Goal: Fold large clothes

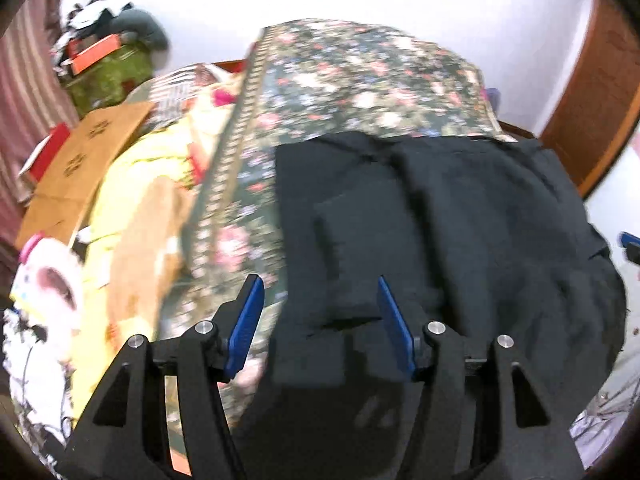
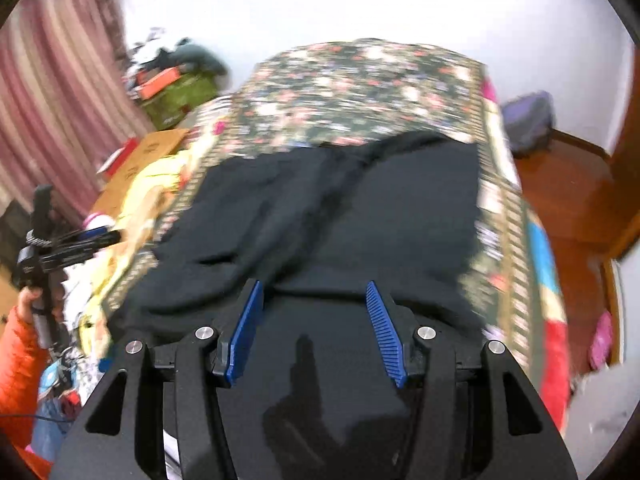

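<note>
Two handheld grippers hover over a dark garment spread on a bed; both pictures are motion-blurred.

The left gripper (image 1: 320, 300) has its blue fingers (image 1: 248, 320) apart with nothing pinched between them. Beyond and between the tips lies the black garment (image 1: 440, 220), apparently trousers, with what looks like a patch pocket just ahead of the fingers. The garment's left edge runs roughly ahead of the left finger; most of the cloth lies ahead and off to the right.

The right gripper (image 2: 316, 308) also has its fingers (image 2: 384, 332) apart and empty. The black garment (image 2: 340, 208) fills the space ahead of the tips, its two leg-like halves meeting at a crease that runs away from the fingers. The near edge looks to lie just under the tips, though blur hides whether anything touches.

The step in hand seems to be reaching for the near edge. Done well, each gripper would take one near corner, pinching all layers at once, then lift both together and carry the edge evenly away so the fold lands square and no wrinkle gets trapped.

The garment rests on a floral bedspread (image 1: 360, 64), dark green with pink flowers, which extends well beyond the fingertips. Left of the fingers are yellow bedding (image 1: 132, 168) and a cardboard box (image 1: 92, 148), with a striped pink curtain (image 2: 52, 80) further left. To the right lies a wooden floor (image 2: 568, 192). A white wall (image 2: 440, 8) stands beyond. At the far left of the right view, an orange sleeve (image 2: 16, 360) shows.
</note>
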A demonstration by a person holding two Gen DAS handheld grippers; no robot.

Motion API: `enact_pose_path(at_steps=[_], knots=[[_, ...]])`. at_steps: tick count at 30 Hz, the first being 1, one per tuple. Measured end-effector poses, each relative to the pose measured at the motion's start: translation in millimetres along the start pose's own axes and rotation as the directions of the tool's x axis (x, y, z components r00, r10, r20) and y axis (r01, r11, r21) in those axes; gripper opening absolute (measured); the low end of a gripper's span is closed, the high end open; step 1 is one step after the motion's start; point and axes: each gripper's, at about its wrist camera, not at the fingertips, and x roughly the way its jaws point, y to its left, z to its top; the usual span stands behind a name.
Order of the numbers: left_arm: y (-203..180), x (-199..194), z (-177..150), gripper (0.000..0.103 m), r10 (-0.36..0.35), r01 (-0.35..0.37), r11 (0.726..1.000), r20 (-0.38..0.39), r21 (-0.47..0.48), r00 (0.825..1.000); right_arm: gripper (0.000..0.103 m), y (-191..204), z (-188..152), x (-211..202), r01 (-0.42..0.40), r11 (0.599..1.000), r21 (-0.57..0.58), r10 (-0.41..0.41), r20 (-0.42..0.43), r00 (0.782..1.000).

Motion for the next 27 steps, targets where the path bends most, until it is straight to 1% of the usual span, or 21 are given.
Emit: enact_pose_path(at_steps=[3, 5, 7, 9, 10, 11, 12, 14, 16, 17, 18, 19, 20, 22, 25, 26, 27], knots=[[28, 7, -18, 0.06, 0.04, -0.043, 0.998, -0.06, -0.044, 0.997, 0.05, -31, -17, -11, 0.071, 0.994, 0.078, -0.07, -0.017, 0.997], [46, 16, -35, 0.06, 0.029, -0.039, 0.996, -0.115, -0.085, 0.993, 0.05, -48, -27, -14, 0.104, 0.985, 0.134, -0.1, -0.037, 0.994], [61, 25, -53, 0.06, -0.002, -0.022, 0.99, -0.167, -0.142, 0.986, 0.05, -68, -44, -17, 0.123, 0.967, 0.221, -0.111, -0.068, 0.991], [70, 32, -71, 0.06, -0.036, -0.006, 0.979, -0.201, -0.202, 0.979, 0.05, -80, -58, -18, 0.119, 0.949, 0.292, -0.096, -0.091, 0.991], [74, 36, -80, 0.06, -0.065, 0.012, 0.972, -0.22, -0.234, 0.973, 0.05, -86, -65, -18, 0.111, 0.939, 0.326, -0.082, -0.102, 0.991], [77, 42, -90, 0.06, -0.107, 0.04, 0.962, -0.24, -0.269, 0.965, 0.05, -88, -68, -19, 0.105, 0.934, 0.341, -0.072, -0.108, 0.992], [79, 45, -98, 0.06, -0.134, 0.058, 0.955, -0.251, -0.291, 0.959, 0.05, -90, -73, -17, 0.098, 0.928, 0.359, -0.059, -0.118, 0.991], [78, 53, -108, 0.06, -0.174, 0.082, 0.944, -0.274, -0.319, 0.946, 0.05, -90, -77, -13, 0.091, 0.925, 0.368, -0.044, -0.135, 0.99], [78, 62, -118, 0.06, -0.204, 0.09, 0.931, -0.298, -0.355, 0.932, 0.05, -88, -79, -7, 0.096, 0.93, 0.354, -0.045, -0.15, 0.988], [78, 68, -123, 0.061, -0.22, 0.094, 0.921, -0.306, -0.378, 0.926, 0.05, -86, -79, -5, 0.1, 0.935, 0.341, -0.049, -0.154, 0.987], [79, 69, -125, 0.063, -0.223, 0.095, 0.917, -0.301, -0.387, 0.927, 0.053, -85, -79, -3, 0.097, 0.937, 0.334, -0.047, -0.154, 0.987], [78, 70, -127, 0.065, -0.23, 0.102, 0.912, -0.289, -0.397, 0.929, 0.053, -84, -78, 0, 0.099, 0.939, 0.328, -0.05, -0.155, 0.987], [76, 70, -128, 0.067, -0.235, 0.107, 0.91, -0.286, -0.4, 0.929, 0.054, -84, -79, 1, 0.098, 0.939, 0.329, -0.049, -0.155, 0.987], [72, 70, -129, 0.068, -0.239, 0.114, 0.913, -0.287, -0.391, 0.928, 0.056, -87, -79, 3, 0.079, 0.933, 0.351, -0.03, -0.145, 0.989], [67, 67, -127, 0.068, -0.252, 0.131, 0.917, -0.292, -0.376, 0.923, 0.058, -97, -85, 1, 0.04, 0.921, 0.389, 0.01, -0.125, 0.992], [65, 65, -127, 0.066, -0.277, 0.156, 0.91, -0.285, -0.383, 0.918, 0.058, -98, -84, 2, 0.028, 0.915, 0.402, 0.022, -0.119, 0.993], [69, 64, -126, 0.062, -0.294, 0.173, 0.905, -0.278, -0.388, 0.915, 0.058, -99, -85, 0, 0.016, 0.913, 0.407, 0.032, -0.11, 0.993]])
